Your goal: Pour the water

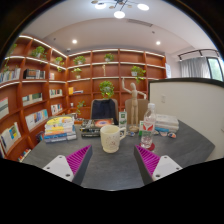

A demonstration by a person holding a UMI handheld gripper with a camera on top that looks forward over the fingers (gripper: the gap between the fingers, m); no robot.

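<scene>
Gripper view: the claw (112, 160) occupies the lower centre of the frame; its two fingers stand wide apart, each with a magenta pad (78, 157) on the inner face; nothing is held between them, and only bare grey tabletop (112, 170) shows in the gap.

A pale mug (110, 138) stands upright on the tabletop just ahead of the fingers, slightly left of the frame's centre, its handle toward the right; it is apart from both pads. A clear plastic bottle (148, 128) with a pink label stands upright to the right of the mug, ahead of the right finger and not touching it; whether it contains water cannot be determined. A smaller bottle (123, 118) stands further back, between the mug and the plastic bottle.

A stack of colourful books (59, 129) lies on the tabletop in the left centre of the frame, beyond the left finger; a wooden figure (133, 105) stands upright behind the small bottle, near the frame's centre; pale folded items (166, 123) lie at the right centre, behind the plastic bottle.

Beyond the tabletop, a chair (104, 108) faces the far edge; wooden bookshelves (35, 85) carrying books and green plants (107, 88) run along the left and rear walls; ceiling lights (119, 14) appear at the upper centre; a window (205, 68) appears at the upper right.
</scene>
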